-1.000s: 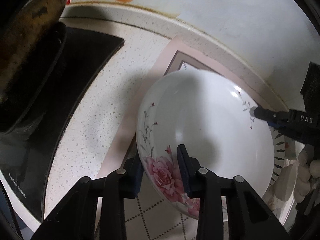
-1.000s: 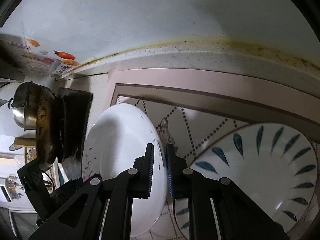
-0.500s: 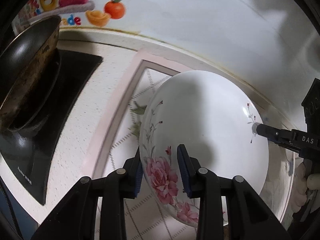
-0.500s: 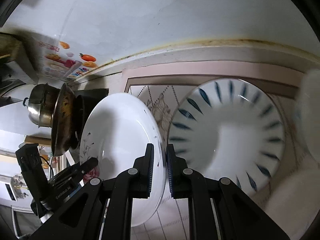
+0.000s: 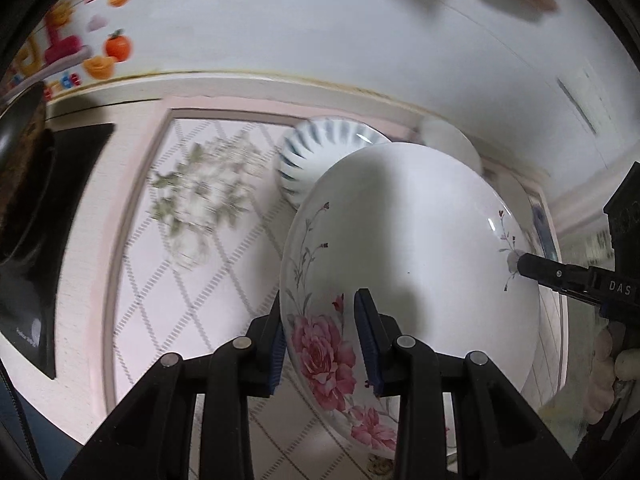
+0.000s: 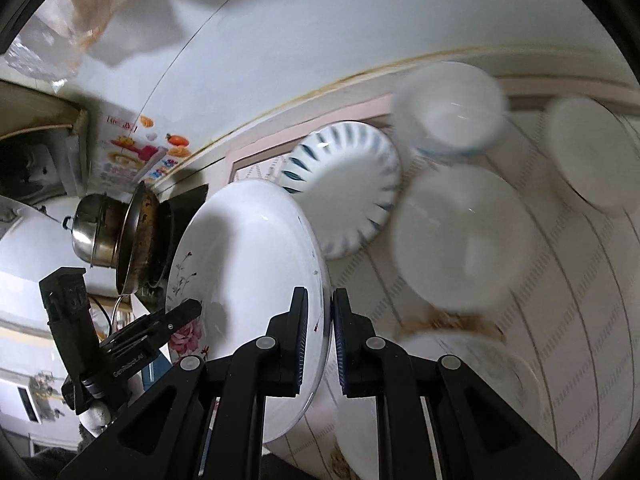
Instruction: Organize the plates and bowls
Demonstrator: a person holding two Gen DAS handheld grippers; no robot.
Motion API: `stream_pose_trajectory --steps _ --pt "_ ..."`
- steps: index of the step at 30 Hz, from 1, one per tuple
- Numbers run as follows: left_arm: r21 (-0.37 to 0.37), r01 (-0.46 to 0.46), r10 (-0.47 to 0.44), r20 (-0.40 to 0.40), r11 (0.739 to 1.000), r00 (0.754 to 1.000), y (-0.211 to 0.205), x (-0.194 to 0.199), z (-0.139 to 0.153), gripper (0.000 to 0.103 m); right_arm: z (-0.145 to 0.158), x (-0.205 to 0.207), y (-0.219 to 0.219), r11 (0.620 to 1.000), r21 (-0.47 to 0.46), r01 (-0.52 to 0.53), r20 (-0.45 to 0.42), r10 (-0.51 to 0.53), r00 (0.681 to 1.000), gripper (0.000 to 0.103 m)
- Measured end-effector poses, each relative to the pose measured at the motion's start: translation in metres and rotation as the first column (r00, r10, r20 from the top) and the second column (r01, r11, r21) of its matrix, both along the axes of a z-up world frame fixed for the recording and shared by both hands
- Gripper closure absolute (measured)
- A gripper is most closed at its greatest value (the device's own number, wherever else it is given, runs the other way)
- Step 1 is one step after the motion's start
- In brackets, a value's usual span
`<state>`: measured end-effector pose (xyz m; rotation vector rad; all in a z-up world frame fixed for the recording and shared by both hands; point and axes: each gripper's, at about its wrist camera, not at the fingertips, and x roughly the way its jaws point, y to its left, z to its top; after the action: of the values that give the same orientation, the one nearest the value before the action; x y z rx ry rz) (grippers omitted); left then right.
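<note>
Black left hand-held gripper clamps rose-painted rim of white plate; right hand-held gripper pinches opposite rim, jaws nearly together. Plate carried tilted above patterned mat on tabletop. Blue-leaf plate at 12 o'clock, white bowls at 2. Nothing stacked yet; sorting barely begun.

Rose-patterned white plate: tilted, raised above the mat, clamped at opposite rim edges. Blue-leaf plate: flat on the mat, near the back edge. White bowl: upright, just beside the blue-leaf plate. Plain white plate: flat, in front of the bowl.
</note>
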<state>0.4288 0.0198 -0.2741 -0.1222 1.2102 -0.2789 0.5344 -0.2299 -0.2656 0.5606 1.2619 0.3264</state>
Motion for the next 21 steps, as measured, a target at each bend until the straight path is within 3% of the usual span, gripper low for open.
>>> stream_pose_trajectory --steps 14,21 --pt "0.03 0.167 -0.164 -0.072 0.985 0.984 -0.087 -0.043 -0.034 0.074 -0.041 -0.123 -0.093 0.989 -0.022 0.149 -0.076 -0.15 0.986 0.089" --pt "0.078 0.216 -0.208 -0.106 0.973 0.972 -0.11 -0.051 -0.06 0.074 -0.07 -0.142 -0.11 0.982 -0.03 0.187 -0.117 -0.19 0.975 0.089"
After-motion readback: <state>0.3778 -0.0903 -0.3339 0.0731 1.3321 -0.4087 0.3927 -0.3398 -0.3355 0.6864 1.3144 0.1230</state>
